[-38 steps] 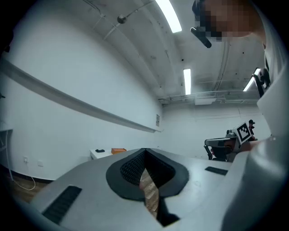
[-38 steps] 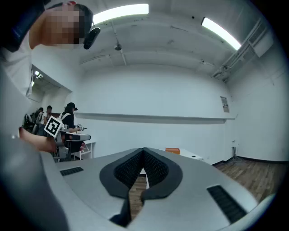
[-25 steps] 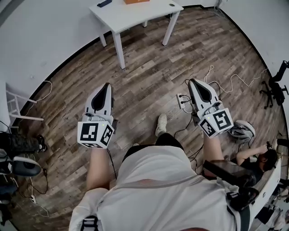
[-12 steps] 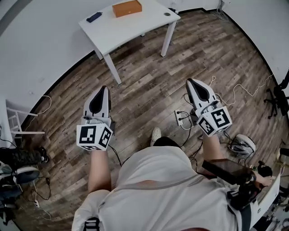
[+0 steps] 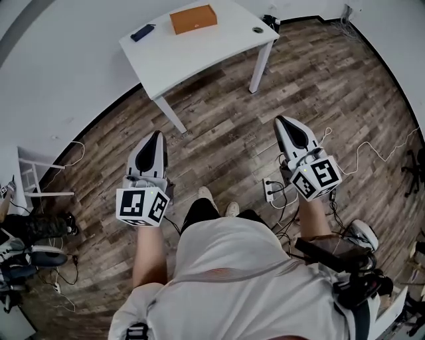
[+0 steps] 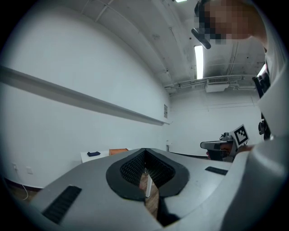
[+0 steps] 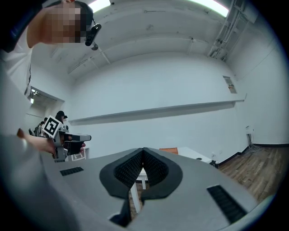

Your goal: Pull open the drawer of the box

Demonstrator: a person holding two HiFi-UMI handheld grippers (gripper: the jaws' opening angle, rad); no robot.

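Note:
An orange box (image 5: 193, 18) lies on a white table (image 5: 199, 50) at the far end of the room, well ahead of both grippers. In the left gripper view the orange box (image 6: 118, 151) shows small on the table. My left gripper (image 5: 155, 137) is held at waist height over the wooden floor, jaws shut with nothing between them. To its right my right gripper (image 5: 287, 123) is held level with it, also shut and empty. The right gripper view shows the orange box (image 7: 168, 150) just above the closed jaws.
A dark blue object (image 5: 142, 32) and a small dark round thing (image 5: 257, 30) also lie on the table. A power strip (image 5: 271, 190) and cables cross the floor near my right side. A white stool frame (image 5: 30, 179) stands at the left wall.
The table and orange box have come further into view and closer as the person walks forward. Both grippers have kept the same pose in front of the body, still shut.

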